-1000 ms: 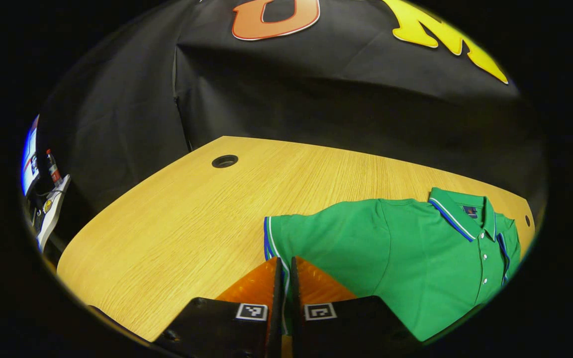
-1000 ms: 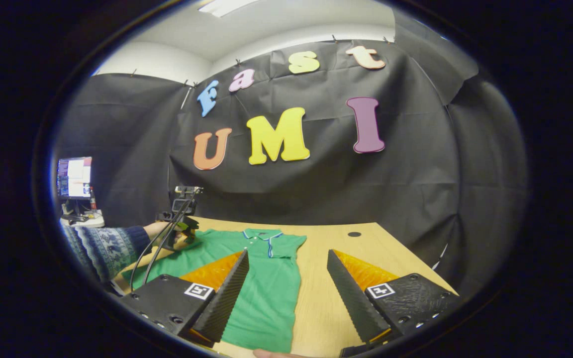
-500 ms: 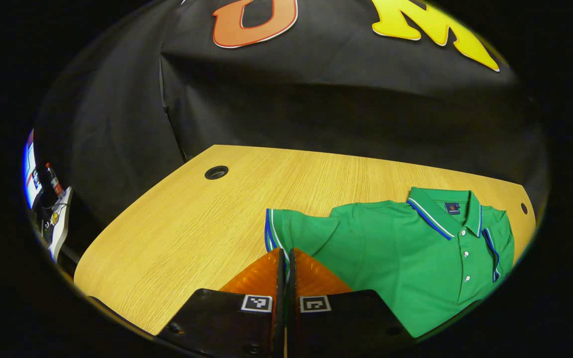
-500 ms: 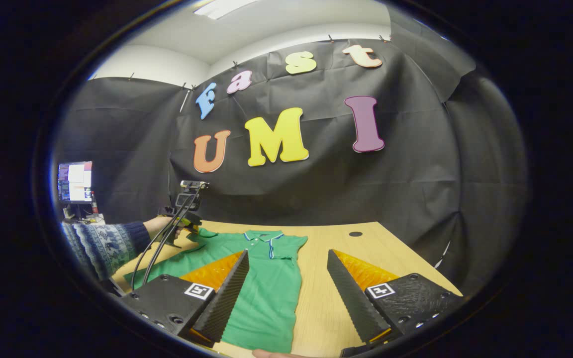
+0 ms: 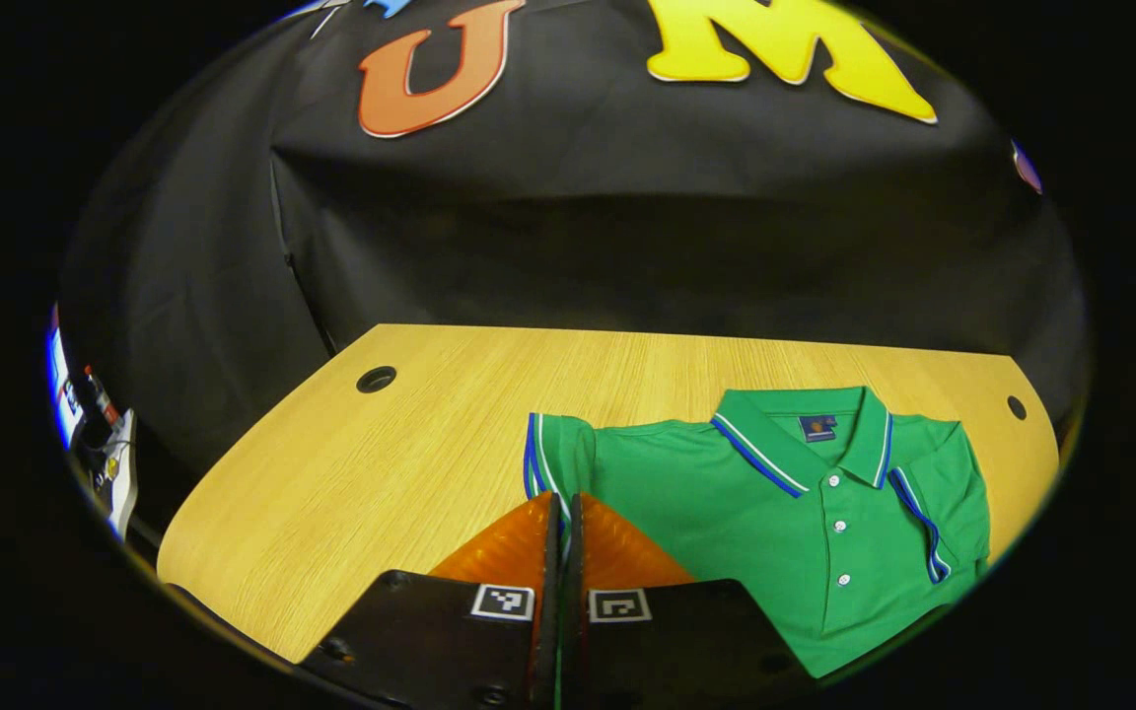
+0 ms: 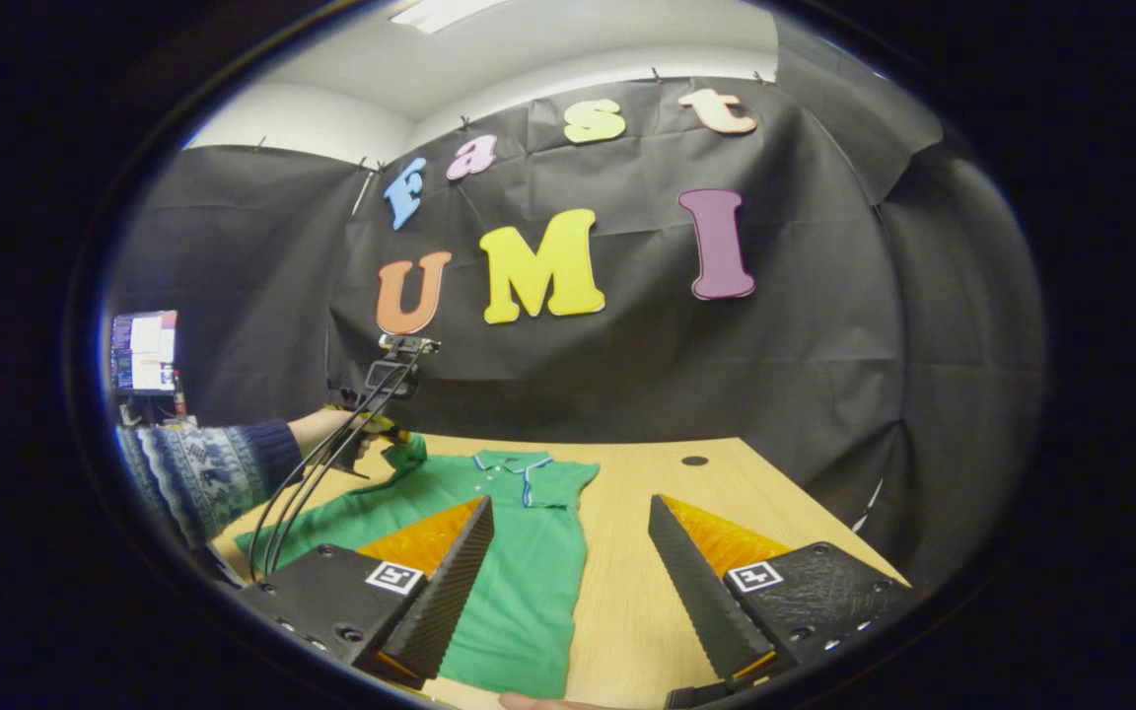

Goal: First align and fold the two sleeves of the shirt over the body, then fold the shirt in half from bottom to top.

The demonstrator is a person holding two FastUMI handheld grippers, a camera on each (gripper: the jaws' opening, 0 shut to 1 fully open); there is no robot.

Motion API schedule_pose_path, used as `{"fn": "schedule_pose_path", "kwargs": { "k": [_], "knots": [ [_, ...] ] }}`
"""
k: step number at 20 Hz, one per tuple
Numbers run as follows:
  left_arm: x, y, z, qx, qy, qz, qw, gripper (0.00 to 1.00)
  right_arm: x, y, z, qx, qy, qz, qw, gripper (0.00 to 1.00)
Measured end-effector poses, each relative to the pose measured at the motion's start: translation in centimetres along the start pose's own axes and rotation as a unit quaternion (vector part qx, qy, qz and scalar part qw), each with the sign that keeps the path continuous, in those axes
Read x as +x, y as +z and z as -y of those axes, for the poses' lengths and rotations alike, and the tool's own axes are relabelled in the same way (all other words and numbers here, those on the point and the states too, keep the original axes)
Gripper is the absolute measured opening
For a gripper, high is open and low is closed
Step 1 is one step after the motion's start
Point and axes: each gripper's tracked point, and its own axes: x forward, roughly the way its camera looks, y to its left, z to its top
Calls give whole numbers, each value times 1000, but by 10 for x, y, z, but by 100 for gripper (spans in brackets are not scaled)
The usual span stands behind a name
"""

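Observation:
A green polo shirt with blue-and-white trim lies face up on the wooden table, collar toward the back wall. In the left gripper view my left gripper is shut on the shirt's sleeve, which stands lifted off the table. In the right gripper view the shirt lies lengthwise, and the left gripper, held by a hand in a patterned sleeve, holds the sleeve raised at the far left. My right gripper hovers open above the shirt's lower part and the bare table beside it.
The table has round cable holes near its back corners. A monitor and clutter stand beyond the table's left end. Cables trail from the left gripper. Bare tabletop lies to the right of the shirt.
My left gripper has lifted the sleeve and carried it inward toward the shirt's body, so the sleeve now stands bunched up. The right gripper has stayed open in about the same place.

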Motion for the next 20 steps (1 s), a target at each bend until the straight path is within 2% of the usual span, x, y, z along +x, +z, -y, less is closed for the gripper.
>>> {"fn": "schedule_pose_path", "kwargs": {
  "k": [3,6,7,8,9,10,11,14,15,16,17,20],
  "knots": [
    [-4,4,35,-3,-33,13,999,10,1,-7,9,11,-10,-10,1000,96],
    [-9,13,50,19,-37,26,999,11,1,-9,11,16,-11,-14,1000,96],
    [-13,18,60,17,-55,34,998,15,1,-9,11,16,-9,-14,1000,96],
    [-17,17,79,7,-89,38,995,19,1,-9,11,15,-8,-13,1000,96],
    [-22,17,95,-5,-118,39,992,45,2,-9,10,14,-8,-14,1000,96],
    [-28,19,103,-15,-130,42,991,71,3,-11,10,13,-7,-16,1000,96],
    [-34,23,103,-23,-124,49,991,97,2,-11,9,11,-6,-16,1000,96],
    [-47,30,99,-21,-104,67,992,100,2,-13,7,1,-11,-21,1000,96],
    [-52,33,98,-14,-97,75,992,100,2,-12,6,-1,-11,-21,1000,92],
    [-57,40,95,-6,-87,86,992,100,2,-13,4,-2,-9,-21,1000,96],
    [-65,46,92,2,-79,97,992,100,3,-14,3,-4,-6,-21,1000,96],
    [-89,57,95,-1,-87,117,989,100,10,-29,3,4,-7,-48,999,92]
  ]
}}
